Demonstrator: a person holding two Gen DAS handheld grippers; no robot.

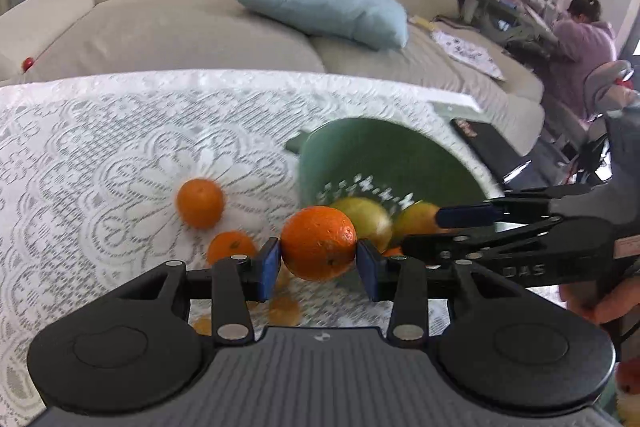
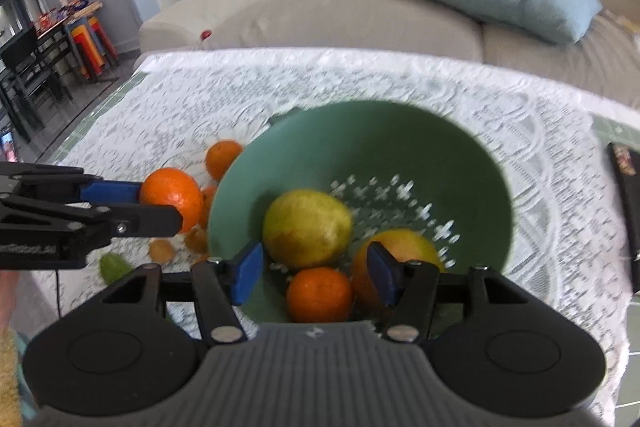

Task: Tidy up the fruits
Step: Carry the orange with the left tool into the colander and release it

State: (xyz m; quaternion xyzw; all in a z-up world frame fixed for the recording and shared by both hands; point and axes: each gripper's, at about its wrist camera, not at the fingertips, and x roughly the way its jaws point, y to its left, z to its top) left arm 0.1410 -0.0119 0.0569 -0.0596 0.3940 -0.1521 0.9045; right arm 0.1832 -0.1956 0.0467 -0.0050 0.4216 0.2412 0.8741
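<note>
Your left gripper (image 1: 318,259) clamps its blue pads on a round orange fruit (image 1: 319,242), lifted beside the green plastic colander (image 2: 360,155) so it can go in. Your right gripper (image 2: 316,273) hangs open and empty over a small orange (image 2: 319,294) and two yellowish fruits inside it

Both wrist views angled down, close over the counter (image 1: 100,131), facing the sofa (image 2: 360,7), sharing the green colander (image 2: 360,147)
</note>
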